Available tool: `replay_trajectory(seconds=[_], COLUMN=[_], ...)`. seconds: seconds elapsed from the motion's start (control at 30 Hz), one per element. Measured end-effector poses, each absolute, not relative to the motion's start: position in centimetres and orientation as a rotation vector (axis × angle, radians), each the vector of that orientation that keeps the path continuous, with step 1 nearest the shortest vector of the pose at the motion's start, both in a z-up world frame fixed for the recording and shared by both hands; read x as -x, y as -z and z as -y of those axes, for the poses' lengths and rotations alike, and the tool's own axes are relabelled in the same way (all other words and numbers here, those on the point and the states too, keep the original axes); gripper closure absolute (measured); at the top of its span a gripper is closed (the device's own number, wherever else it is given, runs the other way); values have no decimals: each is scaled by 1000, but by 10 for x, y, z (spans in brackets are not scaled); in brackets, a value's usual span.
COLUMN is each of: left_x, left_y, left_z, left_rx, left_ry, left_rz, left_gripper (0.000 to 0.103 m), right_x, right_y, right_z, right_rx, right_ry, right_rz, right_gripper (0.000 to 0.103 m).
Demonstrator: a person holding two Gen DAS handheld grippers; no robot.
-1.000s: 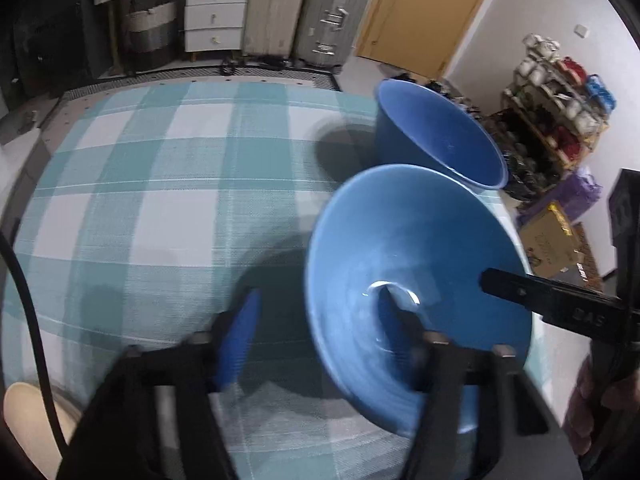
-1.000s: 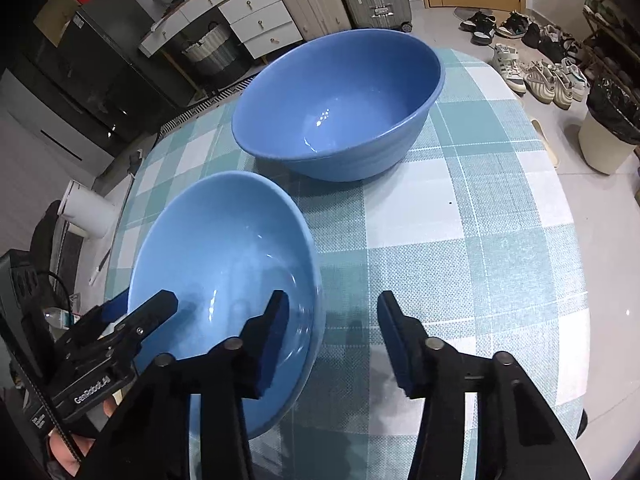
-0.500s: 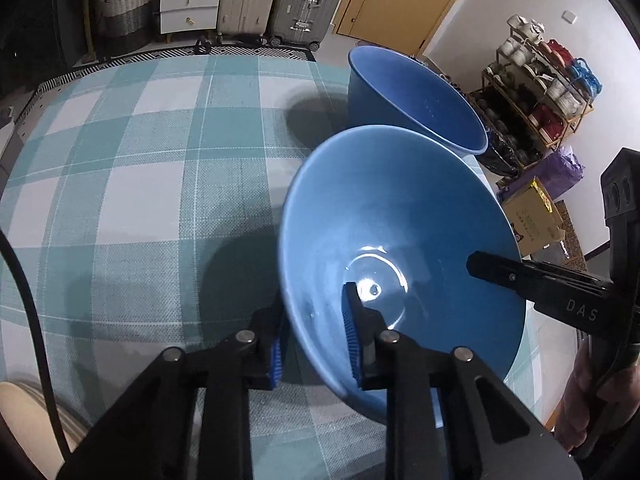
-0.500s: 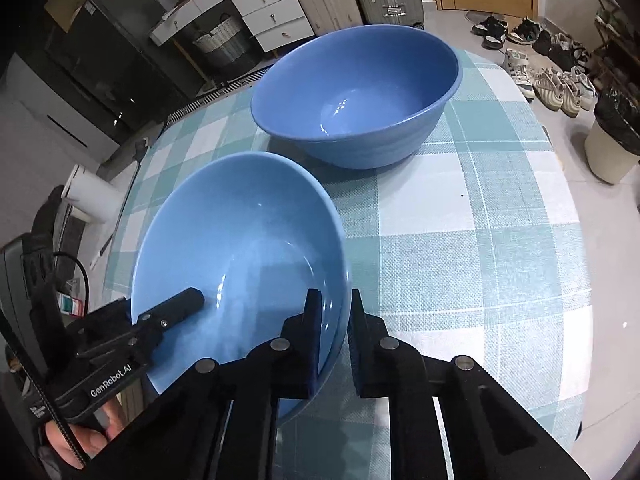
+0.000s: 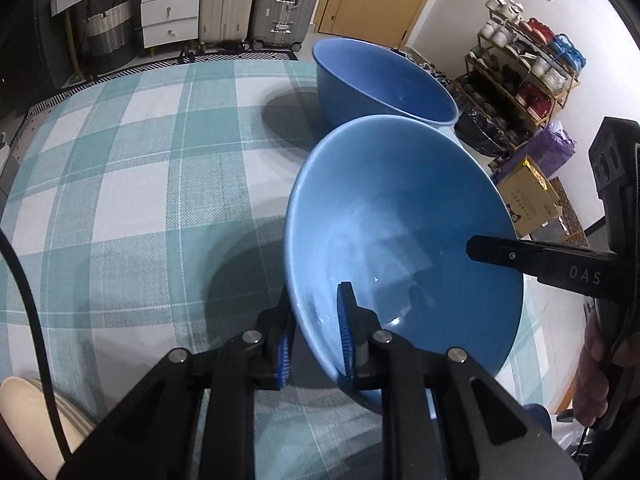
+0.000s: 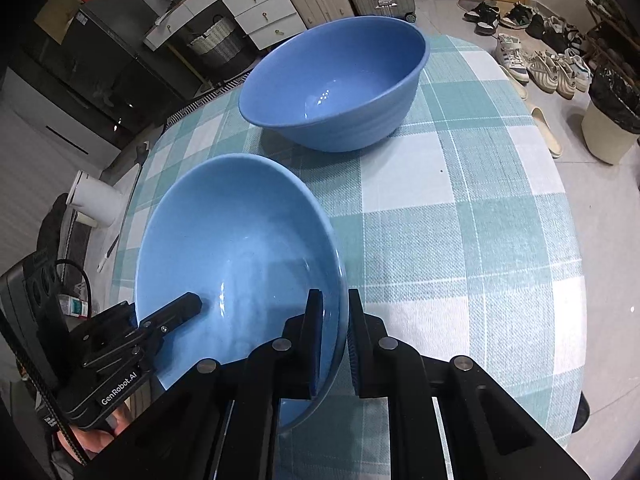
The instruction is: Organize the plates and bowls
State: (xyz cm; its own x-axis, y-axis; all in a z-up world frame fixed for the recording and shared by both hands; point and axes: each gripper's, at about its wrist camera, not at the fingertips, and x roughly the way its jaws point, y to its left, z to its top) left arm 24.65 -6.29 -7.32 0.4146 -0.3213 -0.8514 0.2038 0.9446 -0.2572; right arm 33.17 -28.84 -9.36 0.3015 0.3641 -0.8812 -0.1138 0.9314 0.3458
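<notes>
A light blue bowl [image 5: 400, 220] [image 6: 240, 240] is tilted over the checked tablecloth [image 5: 120, 160] and throws a shadow on it. My left gripper [image 5: 314, 332] is closing on the bowl's near rim, one pad inside and one outside, pressing the wall. My right gripper [image 6: 334, 320] is shut on the opposite rim in the same way. Each gripper appears in the other's view: the right gripper [image 5: 520, 256] and the left gripper [image 6: 172, 316]. A larger, darker blue bowl [image 5: 384, 80] [image 6: 340, 80] stands upright just beyond the held bowl, apart from it.
The round table's edge [image 6: 572, 280] drops off to the right. On the floor beyond are shoes [image 6: 540, 68], a bin [image 6: 612, 120], a shoe rack [image 5: 520, 72] and suitcases [image 5: 280, 0]. A cream round object [image 5: 24, 404] sits at my lower left.
Both grippers went from open around the light bowl's rim to clamped on it. The bowl has tilted up and shifted a little towards the larger bowl.
</notes>
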Motion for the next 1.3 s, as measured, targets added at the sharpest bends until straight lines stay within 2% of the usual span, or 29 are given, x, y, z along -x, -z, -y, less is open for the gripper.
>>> replay_trajectory(seconds=[0.37, 0.6, 0.7, 0.77, 0.83, 1.07, 1.17, 1.3], left_x=[-236, -237, -235, -236, -238, -246, -246, -242], left_y=[79, 82, 81, 81, 81, 88, 90, 89], left_z=[63, 63, 65, 65, 64, 66, 68, 70], left_rx=[124, 120, 96, 85, 86, 75, 103, 123], left_ry=[336, 327, 302, 280, 267, 261, 285, 303], left_rz=[-1117, -1125, -1111, -1100, -1099, -1121, -1134, -1130], left_gripper=[85, 82, 78, 68, 64, 65, 72, 73], right_x=[-319, -322, -325, -327, -330, -338, -340, -341], right_y=[91, 93, 96, 98, 102, 115, 122, 130], right_z=[292, 282, 281, 280, 280, 277, 274, 276], right_rx=[-216, -178, -181, -166, -151, -147, -133, -205], right_ry=[-344, -338, -337, -344, -336, -331, -337, -365], right_rz=[-1261, -1263, -1260, -1247, -1257, -1281, -1299, -1335], right_gripper=[91, 91, 91, 91, 91, 91, 91, 91])
